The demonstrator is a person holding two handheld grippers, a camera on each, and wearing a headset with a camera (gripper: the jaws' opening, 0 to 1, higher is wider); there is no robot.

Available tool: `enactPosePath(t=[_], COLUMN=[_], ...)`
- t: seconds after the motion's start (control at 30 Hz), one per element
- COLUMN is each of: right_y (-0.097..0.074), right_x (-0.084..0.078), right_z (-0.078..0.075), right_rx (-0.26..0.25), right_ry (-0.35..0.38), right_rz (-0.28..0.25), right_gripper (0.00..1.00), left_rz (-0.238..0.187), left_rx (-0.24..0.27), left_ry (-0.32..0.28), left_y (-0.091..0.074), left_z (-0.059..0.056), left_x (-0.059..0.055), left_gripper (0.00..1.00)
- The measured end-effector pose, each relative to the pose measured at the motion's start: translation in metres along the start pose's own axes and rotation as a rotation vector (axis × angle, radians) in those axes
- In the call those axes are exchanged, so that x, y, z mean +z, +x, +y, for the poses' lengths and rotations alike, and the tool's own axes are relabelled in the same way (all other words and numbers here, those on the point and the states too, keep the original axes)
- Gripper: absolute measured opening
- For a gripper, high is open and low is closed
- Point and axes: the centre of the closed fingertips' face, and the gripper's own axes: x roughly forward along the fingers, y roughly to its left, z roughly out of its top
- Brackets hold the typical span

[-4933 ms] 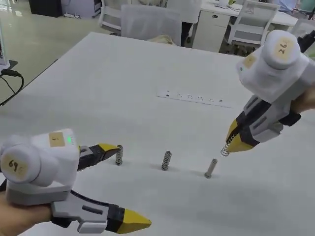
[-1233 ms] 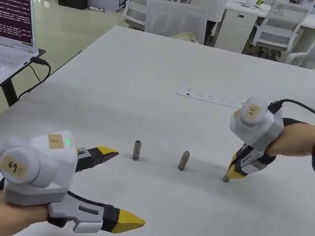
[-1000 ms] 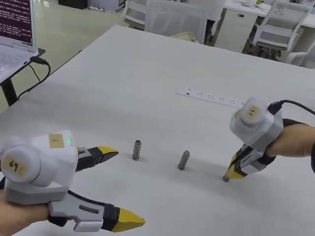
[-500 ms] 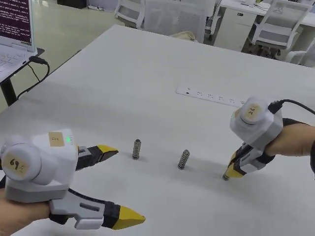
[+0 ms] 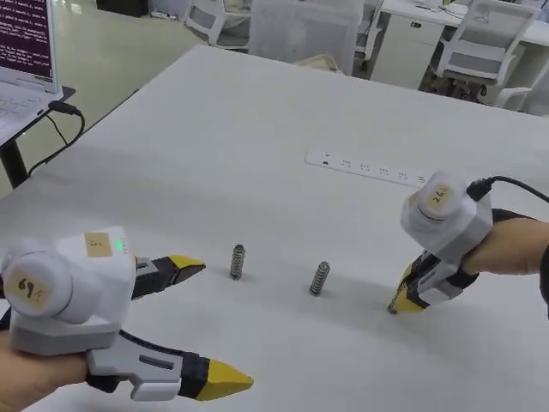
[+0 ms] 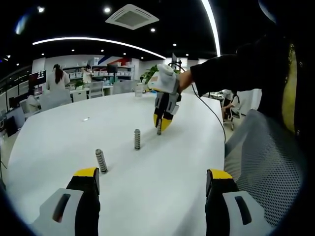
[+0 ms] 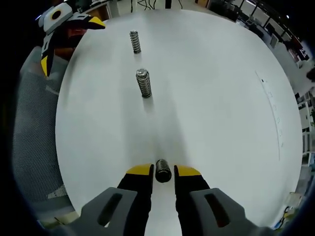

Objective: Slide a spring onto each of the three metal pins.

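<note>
Your right gripper is down at the right end of the row. Its yellow-tipped jaws are pressed in on a small coiled steel spring, which stands upright on the white tabletop. Along the row, the middle spring and the left-hand spring stand upright, the middle one over a metal pin. Your left gripper hovers close to you, jaws spread wide and empty.

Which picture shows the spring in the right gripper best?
The right gripper view: the spring sits close up, end-on, between the right gripper's jaws. In the head view the gripper hides nearly all of it. In the left gripper view it is small and far away.
</note>
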Motion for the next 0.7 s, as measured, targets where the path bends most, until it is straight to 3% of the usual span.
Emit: enactPosePath(t=[0.7], right_y=[-0.014], right_x=[0.002], right_z=[-0.004], right_rx=[-0.042], right_ry=[0.033], right_rz=[-0.083], right_gripper=[0.39], left_rz=[0.003], left_rx=[-0.011], left_ry=[0.004], left_y=[0.005], left_z=[-0.001], left_x=[0.002], left_gripper=[0.86])
